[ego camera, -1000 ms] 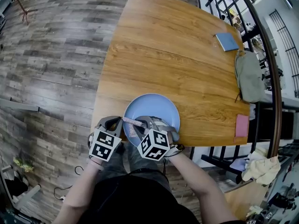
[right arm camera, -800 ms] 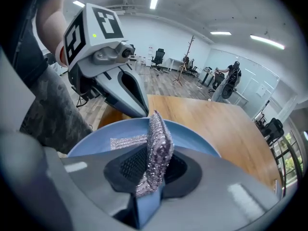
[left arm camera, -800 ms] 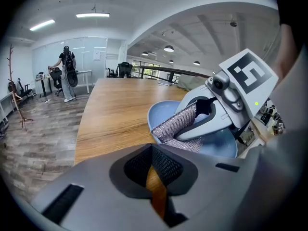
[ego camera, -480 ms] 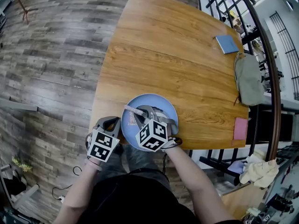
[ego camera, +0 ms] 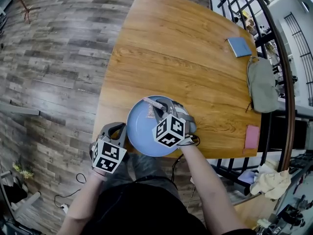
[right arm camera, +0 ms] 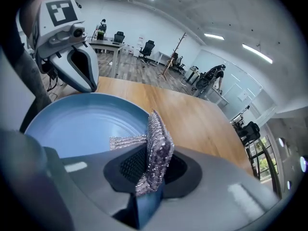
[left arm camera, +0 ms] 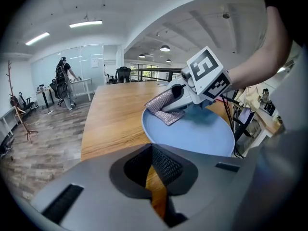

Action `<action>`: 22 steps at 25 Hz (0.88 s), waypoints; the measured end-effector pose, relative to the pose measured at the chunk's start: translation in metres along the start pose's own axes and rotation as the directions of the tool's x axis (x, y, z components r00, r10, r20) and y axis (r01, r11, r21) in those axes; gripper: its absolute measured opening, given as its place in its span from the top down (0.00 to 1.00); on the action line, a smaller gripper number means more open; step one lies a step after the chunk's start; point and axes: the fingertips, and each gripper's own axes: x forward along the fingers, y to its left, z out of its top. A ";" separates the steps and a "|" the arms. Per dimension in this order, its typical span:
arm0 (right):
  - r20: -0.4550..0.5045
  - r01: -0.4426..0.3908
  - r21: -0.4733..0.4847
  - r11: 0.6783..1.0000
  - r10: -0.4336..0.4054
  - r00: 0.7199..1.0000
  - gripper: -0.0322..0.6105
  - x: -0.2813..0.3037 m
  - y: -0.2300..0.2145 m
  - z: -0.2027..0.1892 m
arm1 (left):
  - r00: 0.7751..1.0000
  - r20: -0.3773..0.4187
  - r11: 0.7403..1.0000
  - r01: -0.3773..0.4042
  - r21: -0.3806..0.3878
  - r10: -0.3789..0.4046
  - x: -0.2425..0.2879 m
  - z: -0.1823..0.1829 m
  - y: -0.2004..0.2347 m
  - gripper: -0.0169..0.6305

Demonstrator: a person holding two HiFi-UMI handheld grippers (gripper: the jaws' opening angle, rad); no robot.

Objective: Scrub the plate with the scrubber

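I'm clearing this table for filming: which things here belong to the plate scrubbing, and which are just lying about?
In use: blue plate; silvery scrubber, pinched in the right gripper over the plate; left gripper, shut and empty, by the plate's rim.

Lying about: blue pad, grey-green bag and pink pad, all near the right edge of the table.
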 end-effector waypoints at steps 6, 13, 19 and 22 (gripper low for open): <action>-0.037 0.062 0.024 0.998 -0.061 0.997 0.84 -0.009 -0.017 -0.023 | 1.000 0.003 1.000 0.000 -0.005 0.000 -0.001 0.001 0.001 0.98; -0.090 0.101 0.180 0.979 -0.085 0.992 0.84 -0.026 -0.022 -0.057 | 1.000 -0.005 1.000 0.011 0.011 -0.011 0.000 0.000 0.001 0.98; -0.118 0.104 0.266 0.958 -0.074 0.990 0.84 -0.044 -0.006 -0.073 | 1.000 -0.010 0.999 0.022 0.027 -0.022 0.000 0.000 0.000 0.98; -0.122 0.084 0.300 0.950 -0.050 0.991 0.84 -0.053 0.008 -0.076 | 1.000 -0.013 0.999 0.027 0.034 -0.026 0.001 0.001 0.001 0.98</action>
